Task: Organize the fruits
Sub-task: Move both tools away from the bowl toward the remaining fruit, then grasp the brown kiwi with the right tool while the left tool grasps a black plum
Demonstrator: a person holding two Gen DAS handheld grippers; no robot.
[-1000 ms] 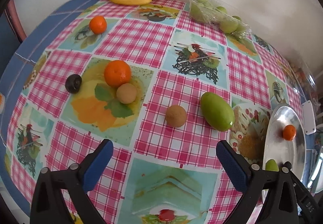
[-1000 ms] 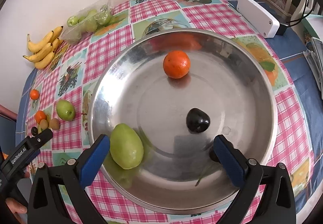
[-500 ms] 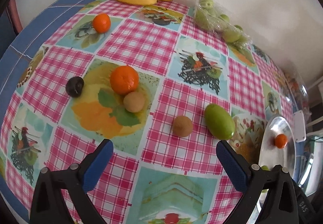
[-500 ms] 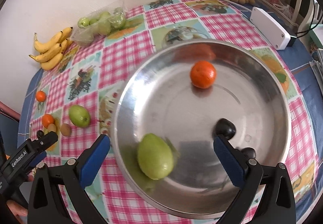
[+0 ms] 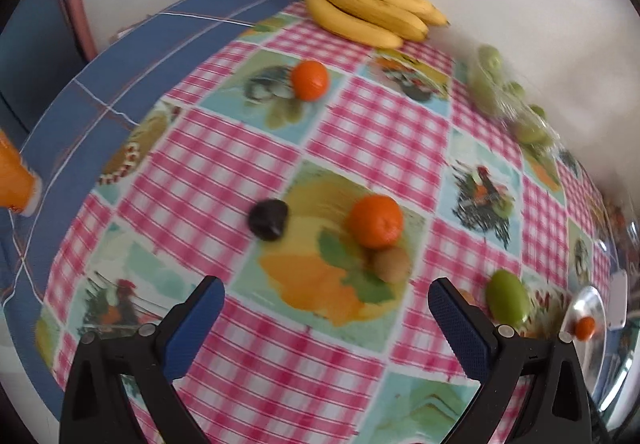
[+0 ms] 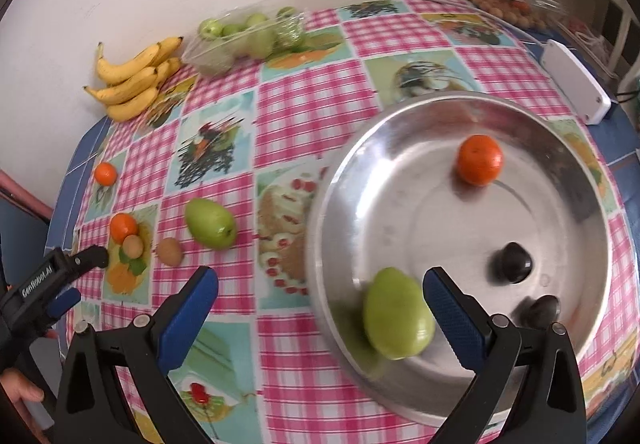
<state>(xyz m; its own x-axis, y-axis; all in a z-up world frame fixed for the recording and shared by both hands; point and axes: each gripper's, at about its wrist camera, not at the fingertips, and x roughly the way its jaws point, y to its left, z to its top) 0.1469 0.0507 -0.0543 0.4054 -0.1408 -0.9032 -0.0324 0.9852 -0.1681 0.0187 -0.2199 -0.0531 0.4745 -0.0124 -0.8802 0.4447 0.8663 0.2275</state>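
Left tongs: spread wide, nothing between the pads, hovering over the counter near its left edge. Right tongs: likewise spread and empty, hovering over the near rim of the steel tray.

Tray contents, right wrist view: one orange toward the far side, one green mango at the near rim, partly behind the right pad, and two dark fruits at the right side, the nearer one partly hidden by the tongs.

Loose fruit on the counter, left wrist view: a dark plum near the middle; a large orange beside it to the right, touching a brown kiwi just below; a smaller orange toward the far edge; a second green mango near the tray. A further brown fruit lies between kiwi and mango in the right wrist view.

A bunch of bananas and a clear bag of green fruit lie along the far edge against the wall. Both views are motion-blurred.
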